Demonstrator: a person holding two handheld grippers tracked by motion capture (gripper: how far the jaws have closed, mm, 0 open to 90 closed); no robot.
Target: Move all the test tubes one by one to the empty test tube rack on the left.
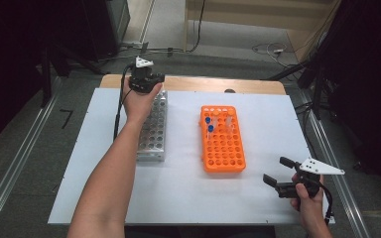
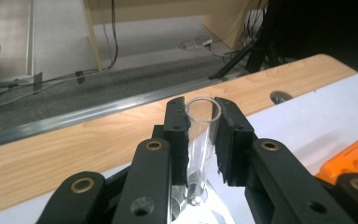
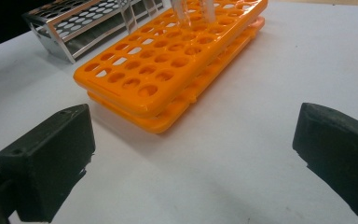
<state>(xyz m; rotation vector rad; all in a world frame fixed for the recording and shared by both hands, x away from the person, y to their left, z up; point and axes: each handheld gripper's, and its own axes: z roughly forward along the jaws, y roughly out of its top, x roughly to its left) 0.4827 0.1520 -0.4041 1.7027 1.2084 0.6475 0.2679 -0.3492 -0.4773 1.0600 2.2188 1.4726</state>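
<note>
My left gripper (image 2: 200,140) is shut on a clear open-topped test tube (image 2: 200,135), held upright with its bottom down at a hole of the metal rack (image 1: 154,130). In the high view the left gripper (image 1: 146,79) hovers over the far end of that silver rack. An orange rack (image 1: 222,139) lies mid-table with two blue-capped tubes (image 1: 209,124) and some clear tubes near its far end. My right gripper (image 1: 278,174) rests open near the table's front right; its black pads (image 3: 51,163) stand wide apart facing the orange rack (image 3: 168,60).
A white sheet (image 1: 188,193) covers the wooden table (image 1: 198,84), whose far edge shows bare wood. The metal rack (image 3: 88,23) lies beyond the orange one in the right gripper view. Cables run across the floor behind the table.
</note>
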